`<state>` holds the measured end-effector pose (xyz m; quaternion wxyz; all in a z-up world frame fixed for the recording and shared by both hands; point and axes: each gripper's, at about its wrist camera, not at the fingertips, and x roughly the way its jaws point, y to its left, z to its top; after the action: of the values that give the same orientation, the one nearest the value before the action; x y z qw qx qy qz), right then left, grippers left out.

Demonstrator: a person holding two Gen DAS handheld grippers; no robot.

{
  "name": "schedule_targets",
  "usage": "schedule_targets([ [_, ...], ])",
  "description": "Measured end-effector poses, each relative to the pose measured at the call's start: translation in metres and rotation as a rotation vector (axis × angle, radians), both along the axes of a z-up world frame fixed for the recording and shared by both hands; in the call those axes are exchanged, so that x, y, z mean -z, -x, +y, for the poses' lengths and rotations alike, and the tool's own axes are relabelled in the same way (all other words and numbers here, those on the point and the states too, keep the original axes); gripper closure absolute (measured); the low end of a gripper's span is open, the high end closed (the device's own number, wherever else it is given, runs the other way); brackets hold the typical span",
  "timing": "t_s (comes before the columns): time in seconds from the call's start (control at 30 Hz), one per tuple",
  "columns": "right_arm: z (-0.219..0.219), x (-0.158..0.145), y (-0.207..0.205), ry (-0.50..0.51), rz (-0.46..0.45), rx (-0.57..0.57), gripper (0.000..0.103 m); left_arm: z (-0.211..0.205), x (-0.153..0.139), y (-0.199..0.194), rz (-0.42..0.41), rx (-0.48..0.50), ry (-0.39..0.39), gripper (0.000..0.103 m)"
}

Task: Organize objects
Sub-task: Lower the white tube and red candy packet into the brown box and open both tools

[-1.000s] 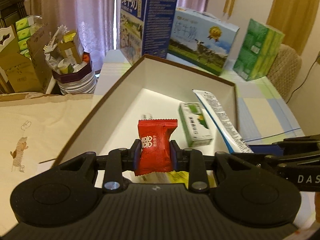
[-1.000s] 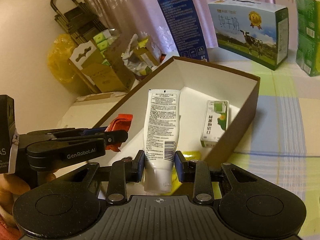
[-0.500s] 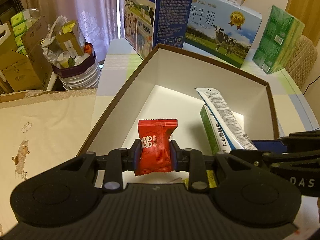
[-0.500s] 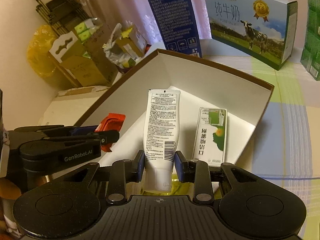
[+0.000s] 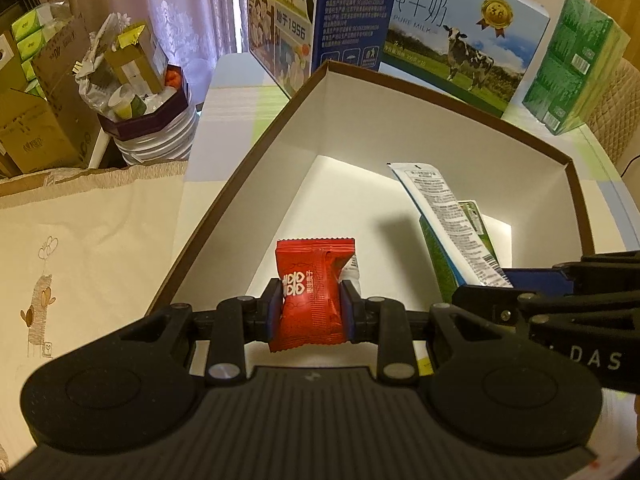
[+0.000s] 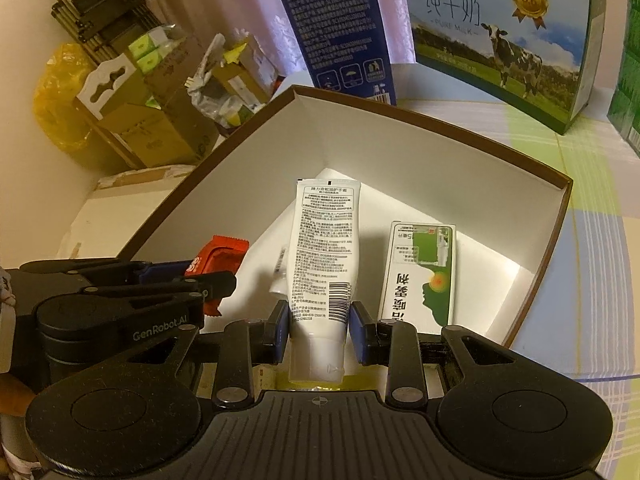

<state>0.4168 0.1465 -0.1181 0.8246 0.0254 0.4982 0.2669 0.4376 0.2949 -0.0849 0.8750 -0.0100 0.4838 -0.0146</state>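
red candy (image 5: 311, 293) pinched, left hand-held gripper (image 5: 311, 312) | right (image 6: 318, 322) grips tube (image 6: 323, 256) | "pure milk" carton (image 5: 460, 36)

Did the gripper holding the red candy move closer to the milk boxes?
Yes. The left gripper with the red candy went forward over the brown box; the milk boxes look nearer.

Red candy packet (image 5: 311, 294), white tube (image 6: 323, 256) above brown-rimmed box (image 6: 420, 168)

Glossy red foil-like candy wrapper (image 5: 311, 294), crinkled. Smooth plastic tube (image 6: 323, 256), slight sheen. Matt white card inside the box (image 5: 360, 128), brown rim. Grippers of matt black plastic, ribbed at the lower frame. Printed glossy milk carton (image 5: 460, 36), upper right.
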Motion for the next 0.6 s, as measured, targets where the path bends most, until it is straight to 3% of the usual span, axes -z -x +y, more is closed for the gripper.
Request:
schedule_targets([
  [0.1,-0.0005,0.0013,-0.0021,0.001,0.003,0.005,0.074,-0.0003,0.0026,-0.0032,0.002,-0.001,-0.007,0.075],
  [0.17,-0.001,0.0019,-0.0035,0.001,0.005,0.009,0.074,0.0001,0.0031,-0.0037,-0.001,-0.005,-0.005,0.062],
  [0.33,-0.0022,0.0024,-0.0061,0.001,0.008,0.016,0.074,0.0002,0.0022,-0.0044,-0.005,-0.007,-0.01,0.052],
  [0.6,-0.0025,0.0034,-0.0079,0.0,0.009,0.02,0.074,0.0011,-0.0004,-0.0036,-0.013,-0.012,-0.012,0.049],
])
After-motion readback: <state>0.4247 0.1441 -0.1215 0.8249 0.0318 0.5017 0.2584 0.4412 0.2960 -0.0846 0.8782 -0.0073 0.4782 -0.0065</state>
